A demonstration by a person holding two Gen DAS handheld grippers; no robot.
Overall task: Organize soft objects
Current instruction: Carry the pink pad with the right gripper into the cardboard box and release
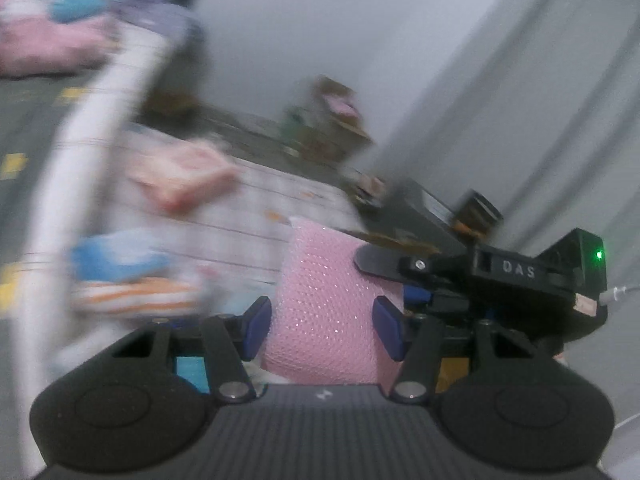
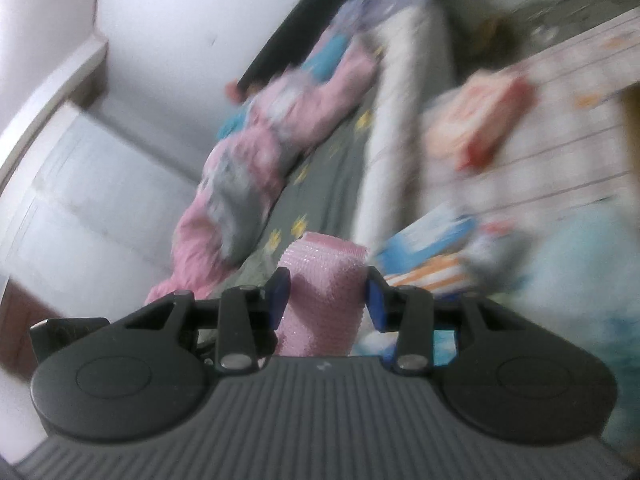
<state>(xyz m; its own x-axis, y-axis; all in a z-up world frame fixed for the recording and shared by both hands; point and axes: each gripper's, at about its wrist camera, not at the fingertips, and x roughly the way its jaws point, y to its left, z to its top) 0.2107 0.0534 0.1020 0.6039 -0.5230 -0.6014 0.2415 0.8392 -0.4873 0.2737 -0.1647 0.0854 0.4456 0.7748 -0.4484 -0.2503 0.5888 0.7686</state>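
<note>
the left tongs (image 1: pixel 322 322) are clenched on a pink textured cushion (image 1: pixel 320 312), its blue pads (image 1: pixel 258 330) pressing the fabric in from both sides, so the cushion fills the gap and rises toward twelve o'clock of the tongs in the left wrist view. the right tongs (image 2: pixel 326 300) grasp the same pink textured cushion (image 2: pixel 324 292) in the right wrist view, a blue pad against each flank and the rolled top edge standing just above the fingertips. in the left wrist view the body of the right tongs (image 1: pixel 500 280), black with a green light lit, sits at three o'clock of the cushion, its flat finger touching the cushion's upper right corner. everything beyond is smeared by motion blur. a bed (image 2: pixel 332 184) with a grey sheet dotted with yellow shapes shows at twelve o'clock of the cushion in the right wrist view, and a heap of pink and grey bedding (image 2: pixel 248 160) lies on it toward eleven o'clock. a pale checked cover (image 1: pixel 256 208) spreads at eleven o'clock of the cushion in the left wrist view, with a blurred pinkish soft thing (image 1: pixel 184 180) on it and a blue, white and orange striped one (image 1: pixel 124 276) at nine o'clock; what these are cannot be told.
</note>
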